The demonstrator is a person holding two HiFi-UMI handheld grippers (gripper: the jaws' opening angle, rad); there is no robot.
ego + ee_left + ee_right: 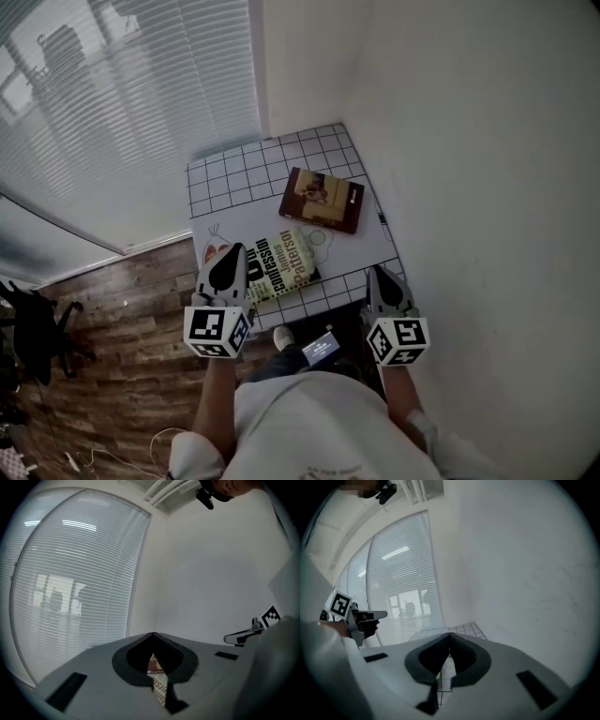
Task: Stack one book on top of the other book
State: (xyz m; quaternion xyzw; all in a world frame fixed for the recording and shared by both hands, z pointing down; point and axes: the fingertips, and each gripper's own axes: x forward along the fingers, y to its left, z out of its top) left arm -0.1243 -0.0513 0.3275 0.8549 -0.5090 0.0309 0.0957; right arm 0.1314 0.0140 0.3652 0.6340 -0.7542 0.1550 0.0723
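Observation:
Two books lie apart on a small white gridded table. A dark red book sits toward the far right. A pale green book with large black lettering lies nearer, at the front. My left gripper hangs shut and empty at that book's left end, above the table's front left edge. The right gripper is shut and empty too, by the table's front right corner. Through the left gripper's closed jaws, a sliver of the green book shows.
A white wall runs along the table's right side and window blinds stand behind and to the left. Wooden floor lies at the left with an office chair. A person's body and a phone sit below the table edge.

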